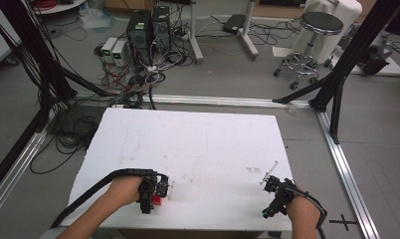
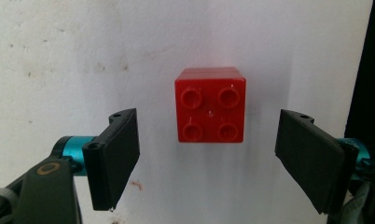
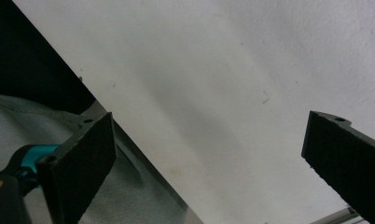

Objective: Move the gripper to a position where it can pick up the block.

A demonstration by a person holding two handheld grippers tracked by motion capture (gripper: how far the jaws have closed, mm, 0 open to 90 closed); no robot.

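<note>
Left tongs (image 2: 208, 158) hang above the red brick (image 2: 210, 105), jaws spread wide, one pad on each side of it and neither touching. The brick sits studs up on the white bench (image 2: 59, 56), four studs in a square, with clear bench showing all round it. In the high view I see the same brick (image 1: 158, 200) close to the near edge of the bench (image 1: 198, 139), on my left side, tucked just under the left tongs (image 1: 164, 190).

Right tongs (image 3: 209, 163) are spread too, holding nothing, tilted over the near right corner of the bench (image 3: 213, 70); grey floor shows beyond the edge. In the high view the right tongs (image 1: 268, 180) sit well apart from the brick.

Handling, as I judge it: a small hollow plastic block, light, rigid, not fragile. The side walls look smooth and glossy, so it could slip or twist if pinched near a corner. The jaws already face two opposite flat walls; I would come straight down and close on the middle of those walls, below the stud line, pads flat against plastic. The studs give poor purchase, so I would avoid them. Moderate squeeze should do. Main risk I see is nudging the brick sideways if one pad lands first, since nothing braces it.
</note>
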